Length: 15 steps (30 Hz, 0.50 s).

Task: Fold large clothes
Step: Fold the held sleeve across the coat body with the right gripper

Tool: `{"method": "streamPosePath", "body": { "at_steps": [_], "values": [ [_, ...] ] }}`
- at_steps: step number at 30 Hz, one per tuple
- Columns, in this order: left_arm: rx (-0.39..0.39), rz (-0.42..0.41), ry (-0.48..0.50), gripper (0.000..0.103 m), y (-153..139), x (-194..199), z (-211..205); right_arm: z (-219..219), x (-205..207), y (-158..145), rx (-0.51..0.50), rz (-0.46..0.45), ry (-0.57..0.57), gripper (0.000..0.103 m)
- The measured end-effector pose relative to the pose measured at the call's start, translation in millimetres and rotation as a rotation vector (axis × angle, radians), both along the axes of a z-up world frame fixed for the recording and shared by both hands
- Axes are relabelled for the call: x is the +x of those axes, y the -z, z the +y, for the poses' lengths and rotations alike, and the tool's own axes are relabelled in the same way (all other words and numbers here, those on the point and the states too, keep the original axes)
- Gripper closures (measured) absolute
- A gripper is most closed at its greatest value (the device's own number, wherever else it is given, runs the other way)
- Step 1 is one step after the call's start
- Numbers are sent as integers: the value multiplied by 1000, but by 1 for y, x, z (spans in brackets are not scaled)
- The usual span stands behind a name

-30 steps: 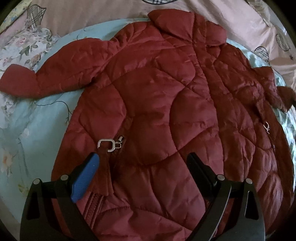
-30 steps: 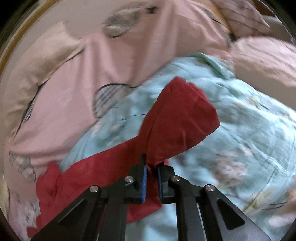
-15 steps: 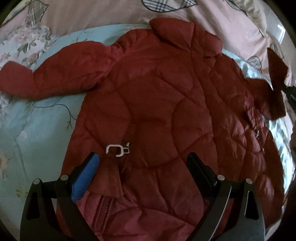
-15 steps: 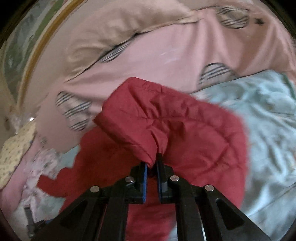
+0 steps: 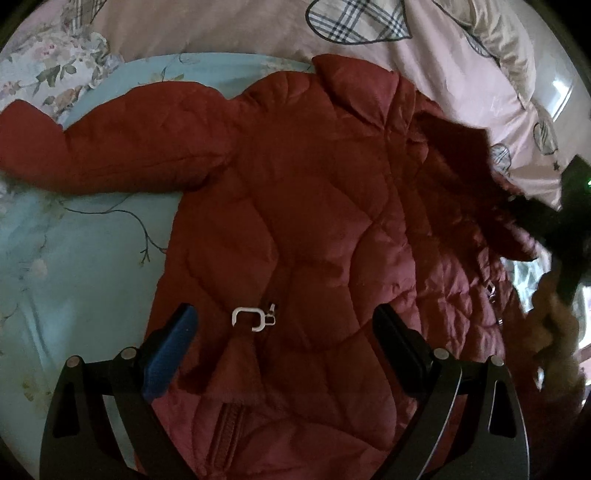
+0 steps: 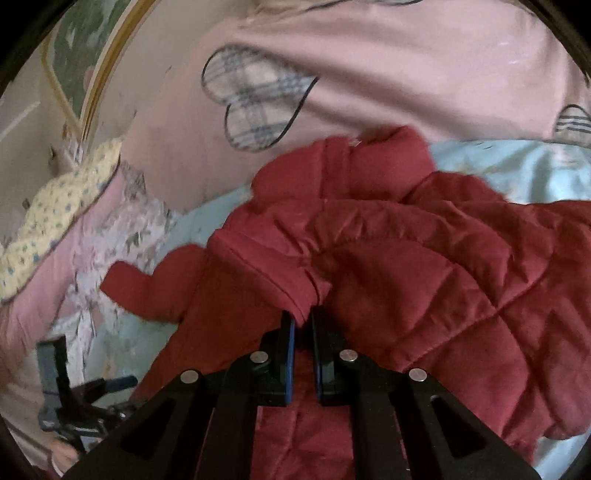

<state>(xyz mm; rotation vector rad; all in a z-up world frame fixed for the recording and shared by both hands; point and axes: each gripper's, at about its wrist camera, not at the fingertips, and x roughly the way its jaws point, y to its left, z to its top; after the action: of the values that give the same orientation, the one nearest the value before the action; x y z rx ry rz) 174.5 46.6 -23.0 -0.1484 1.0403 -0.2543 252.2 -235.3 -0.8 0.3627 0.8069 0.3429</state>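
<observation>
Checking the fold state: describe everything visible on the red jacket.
The red jacket is quilted and puffy, lying spread, collar toward the pink bedding, on a light blue floral sheet. One sleeve lies stretched out flat; the other sleeve's cuff is pinched in the shut right gripper, over the body. A metal zipper pull shows between the open left gripper's fingers.

Free: blue sheet (image 5: 92, 258) left of red jacket (image 5: 314, 221), nr outstretched sleeve (image 5: 110, 155). Obstacles: pink duvet (image 5: 240, 33) behind collar; raised sleeve on rt side.
</observation>
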Motion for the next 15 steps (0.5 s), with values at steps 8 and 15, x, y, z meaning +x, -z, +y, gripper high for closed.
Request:
{"method": "streamPosePath", "body": {
  "at_steps": [8, 15],
  "values": [
    [-255, 110, 24, 7, -2, 44, 14, 66, 9, 25, -124, 8, -122, 95],
    [-389, 155, 36, 7, -5, 110, 17, 115, 0, 31, -200, -56, -252, 91]
  ]
}}
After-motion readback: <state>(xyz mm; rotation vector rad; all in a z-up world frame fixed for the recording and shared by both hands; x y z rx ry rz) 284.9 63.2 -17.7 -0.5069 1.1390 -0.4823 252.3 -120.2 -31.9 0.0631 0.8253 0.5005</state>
